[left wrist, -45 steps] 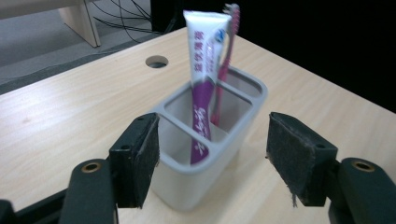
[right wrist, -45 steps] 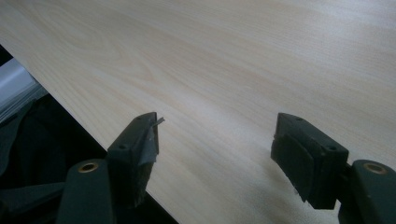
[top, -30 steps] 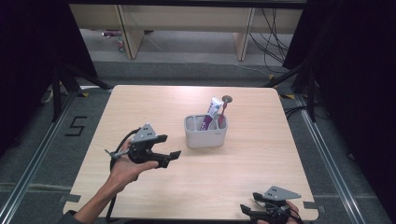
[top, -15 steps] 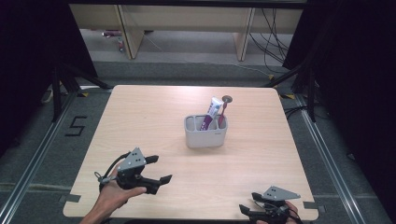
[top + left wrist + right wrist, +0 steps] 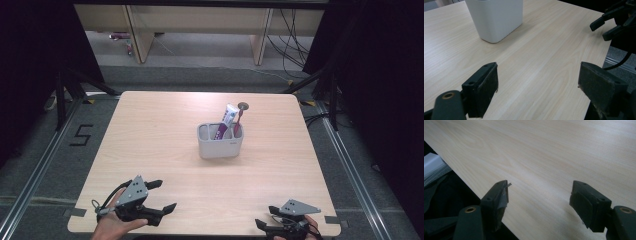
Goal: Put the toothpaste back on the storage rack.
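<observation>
A pale grey holder [image 5: 220, 145] stands upright near the table's middle, with a toothpaste tube [image 5: 227, 119] and a dark red brush [image 5: 240, 116] in it. My left gripper [image 5: 165, 195] hovers low over the near left corner, open; its jaws have just been opening and nothing is between them. In the left gripper view it [image 5: 537, 72] points across bare wood toward the holder [image 5: 496, 17]. My right gripper [image 5: 262, 224] rests at the near right edge, open and empty. Its jaws [image 5: 539, 186] frame bare tabletop in the right gripper view.
The wooden table [image 5: 160, 130] has its front edge just under both hands. The right gripper [image 5: 615, 21] shows far off in the left gripper view. Beyond the table lie a floor with cables [image 5: 295, 45] and furniture legs [image 5: 137, 35].
My left gripper has drawn back from beside the holder toward the near left corner and sunk lower. The right gripper has stayed put.
</observation>
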The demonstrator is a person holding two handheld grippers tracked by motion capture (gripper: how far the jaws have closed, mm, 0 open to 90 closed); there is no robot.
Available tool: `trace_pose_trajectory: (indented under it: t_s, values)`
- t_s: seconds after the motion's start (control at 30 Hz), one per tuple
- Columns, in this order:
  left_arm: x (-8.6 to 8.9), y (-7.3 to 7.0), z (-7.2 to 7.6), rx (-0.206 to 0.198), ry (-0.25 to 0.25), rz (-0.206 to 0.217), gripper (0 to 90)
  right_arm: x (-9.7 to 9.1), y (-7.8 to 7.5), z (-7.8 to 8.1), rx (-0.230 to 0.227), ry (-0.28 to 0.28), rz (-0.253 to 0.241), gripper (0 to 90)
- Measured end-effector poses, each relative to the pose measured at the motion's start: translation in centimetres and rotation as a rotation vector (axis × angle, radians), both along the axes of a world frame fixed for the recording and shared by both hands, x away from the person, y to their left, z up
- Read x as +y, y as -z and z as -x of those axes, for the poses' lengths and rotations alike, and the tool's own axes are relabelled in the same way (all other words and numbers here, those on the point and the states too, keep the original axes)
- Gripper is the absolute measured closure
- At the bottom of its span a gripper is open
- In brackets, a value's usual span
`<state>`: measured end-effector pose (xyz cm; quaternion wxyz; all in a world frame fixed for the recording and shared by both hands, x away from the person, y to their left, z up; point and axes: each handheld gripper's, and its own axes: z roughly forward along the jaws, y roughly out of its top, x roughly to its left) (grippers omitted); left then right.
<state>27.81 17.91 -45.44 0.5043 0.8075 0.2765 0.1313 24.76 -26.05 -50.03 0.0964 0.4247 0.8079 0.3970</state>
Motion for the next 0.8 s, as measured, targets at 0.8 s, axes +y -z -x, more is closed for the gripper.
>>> trace_pose_trajectory:
  t_s: [0.8]
  values:
    - [0.3, 3.4, 4.2, 0.035, 0.02, -0.107, 15.0, 0.4, -0.1, 0.1, -0.001, -0.014, -0.018, 30.9]
